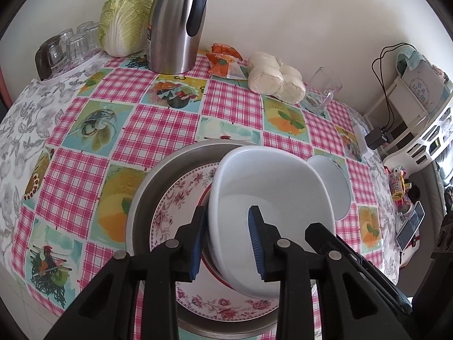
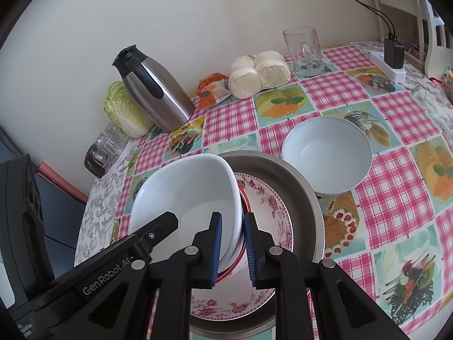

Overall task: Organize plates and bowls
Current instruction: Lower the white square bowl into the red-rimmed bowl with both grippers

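Right wrist: round bowl [image 2: 327,153] beside basin [image 2: 297,181]

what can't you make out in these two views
- Red-rimmed dish under the white bowl: mostly hidden by that bowl in both views.
- Left gripper: its fingers straddle the bowl's rim, but whether the pads press on it is unclear in the left wrist view.
- Floral plate: the near part is covered by the gripper bodies.
- Round bowl: half hidden behind the white bowl in the left wrist view.
- Glasses: too small to count in the right wrist view.
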